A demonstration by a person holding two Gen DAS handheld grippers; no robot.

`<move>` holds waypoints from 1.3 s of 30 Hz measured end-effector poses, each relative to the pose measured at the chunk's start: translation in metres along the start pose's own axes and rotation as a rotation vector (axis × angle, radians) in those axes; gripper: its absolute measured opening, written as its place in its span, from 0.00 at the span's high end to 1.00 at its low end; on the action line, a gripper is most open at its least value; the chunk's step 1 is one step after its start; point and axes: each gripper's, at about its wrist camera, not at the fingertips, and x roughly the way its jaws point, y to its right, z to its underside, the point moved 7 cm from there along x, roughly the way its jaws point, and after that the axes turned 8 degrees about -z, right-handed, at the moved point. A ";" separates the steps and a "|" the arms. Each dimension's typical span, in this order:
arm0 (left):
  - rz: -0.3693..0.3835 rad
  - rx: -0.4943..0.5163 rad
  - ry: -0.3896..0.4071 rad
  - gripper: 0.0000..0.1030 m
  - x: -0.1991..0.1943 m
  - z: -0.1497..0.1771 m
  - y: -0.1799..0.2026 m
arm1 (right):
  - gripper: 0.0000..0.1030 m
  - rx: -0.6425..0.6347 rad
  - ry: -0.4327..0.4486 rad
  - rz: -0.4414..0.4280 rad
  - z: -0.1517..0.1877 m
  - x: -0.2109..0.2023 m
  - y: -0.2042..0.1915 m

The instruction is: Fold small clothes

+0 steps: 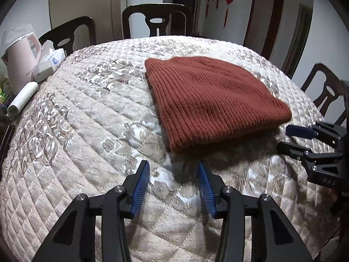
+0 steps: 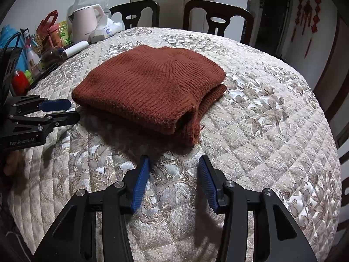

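A rust-red knitted garment [image 1: 209, 100] lies folded into a thick pad on the quilted table cover [image 1: 87, 131]; it also shows in the right wrist view [image 2: 152, 87], with its layered open edge facing that camera. My left gripper [image 1: 174, 166] is open and empty, just short of the garment's near corner. My right gripper [image 2: 174, 160] is open and empty, close before the garment's near edge. Each gripper shows in the other's view: the right one [image 1: 285, 138] and the left one [image 2: 69, 110], both beside the garment with jaws apart.
A pink kettle [image 2: 84, 23], tissue pack [image 2: 106, 29], lint roller [image 2: 75, 48] and several bottles and jars [image 2: 32, 59] crowd the table's left side. Dark wooden chairs [image 1: 156, 19] stand around the far edge. The quilted cover [image 2: 261, 120] spreads right of the garment.
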 end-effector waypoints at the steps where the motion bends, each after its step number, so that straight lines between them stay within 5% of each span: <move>1: -0.011 -0.007 0.005 0.53 0.001 -0.002 -0.003 | 0.54 0.028 0.026 -0.009 -0.004 -0.003 0.003; 5: -0.014 -0.031 0.016 0.53 0.005 -0.013 -0.007 | 0.54 0.097 0.103 -0.038 -0.019 -0.011 0.010; 14: -0.030 -0.065 0.004 0.51 0.011 -0.011 -0.017 | 0.54 0.161 0.060 -0.008 -0.014 0.000 0.026; 23: -0.001 -0.083 0.043 0.51 -0.011 -0.011 -0.020 | 0.61 0.112 0.190 -0.062 -0.037 -0.034 0.007; 28: -0.007 -0.101 0.045 0.51 -0.010 -0.013 -0.023 | 0.67 0.120 0.068 0.002 -0.027 0.001 0.017; 39: 0.006 -0.084 -0.005 0.51 -0.004 0.002 -0.018 | 0.67 0.090 0.042 -0.009 -0.007 -0.011 0.013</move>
